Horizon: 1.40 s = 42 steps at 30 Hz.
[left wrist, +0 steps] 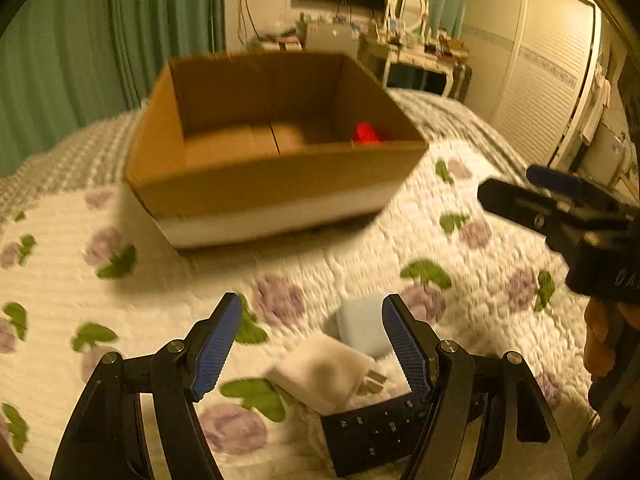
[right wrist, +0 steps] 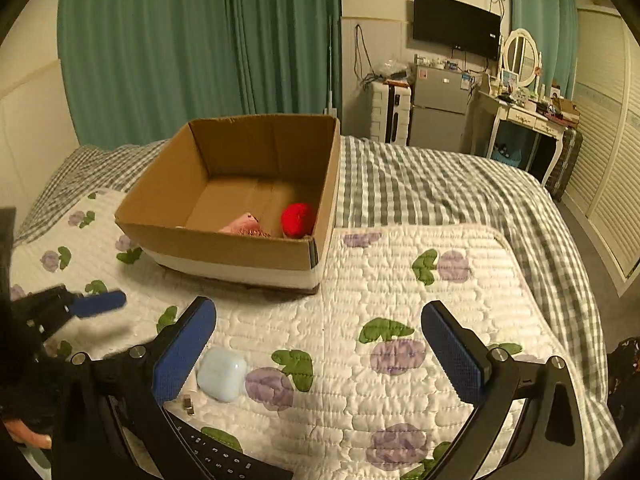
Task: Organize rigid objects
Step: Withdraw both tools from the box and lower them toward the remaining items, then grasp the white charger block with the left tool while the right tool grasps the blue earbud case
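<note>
Left hand-held gripper [left wrist: 312, 344]: jaws standing released, nothing clamped, hovering over white charger [left wrist: 320, 372].
Right hand-held gripper [right wrist: 320, 344]: released, empty.
Technique: centering the charger between the pads before closing.

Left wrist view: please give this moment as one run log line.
left tongs: open, empty | right tongs: open, empty | charger, earbud case: on quilt | box: red ball inside

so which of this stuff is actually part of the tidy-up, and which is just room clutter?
Job:
cardboard box
red ball
pink item
earbud case
white charger
black remote

Clutter:
quilt
curtains
TV
fridge
dressing table
</note>
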Each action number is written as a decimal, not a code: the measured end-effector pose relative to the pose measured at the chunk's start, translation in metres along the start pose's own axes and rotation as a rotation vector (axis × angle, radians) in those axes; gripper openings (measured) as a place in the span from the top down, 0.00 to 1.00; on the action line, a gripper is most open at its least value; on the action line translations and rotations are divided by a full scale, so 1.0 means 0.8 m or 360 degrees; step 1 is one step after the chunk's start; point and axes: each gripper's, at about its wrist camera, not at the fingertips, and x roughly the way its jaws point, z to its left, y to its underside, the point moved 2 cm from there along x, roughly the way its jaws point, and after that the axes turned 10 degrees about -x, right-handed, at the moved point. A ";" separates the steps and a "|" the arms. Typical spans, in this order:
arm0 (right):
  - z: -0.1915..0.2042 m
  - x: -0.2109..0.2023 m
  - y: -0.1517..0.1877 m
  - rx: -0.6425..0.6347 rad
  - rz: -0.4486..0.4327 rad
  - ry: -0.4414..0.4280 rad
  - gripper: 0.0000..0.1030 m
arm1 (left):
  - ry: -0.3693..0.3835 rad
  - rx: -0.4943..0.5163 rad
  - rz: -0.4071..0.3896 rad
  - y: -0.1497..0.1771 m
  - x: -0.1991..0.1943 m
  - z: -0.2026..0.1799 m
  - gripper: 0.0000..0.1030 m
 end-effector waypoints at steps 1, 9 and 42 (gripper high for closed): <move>-0.001 0.003 0.001 0.0004 0.0008 -0.0001 0.00 | 0.0012 -0.0011 0.0034 0.002 0.006 0.002 0.27; 0.006 0.029 0.013 0.0008 0.0091 -0.0042 0.00 | 0.0062 -0.0047 0.0280 0.025 0.046 0.006 0.27; 0.113 0.136 0.052 -0.0289 0.0489 -0.0399 0.25 | -0.0136 -0.0386 0.0294 0.025 0.056 0.120 0.26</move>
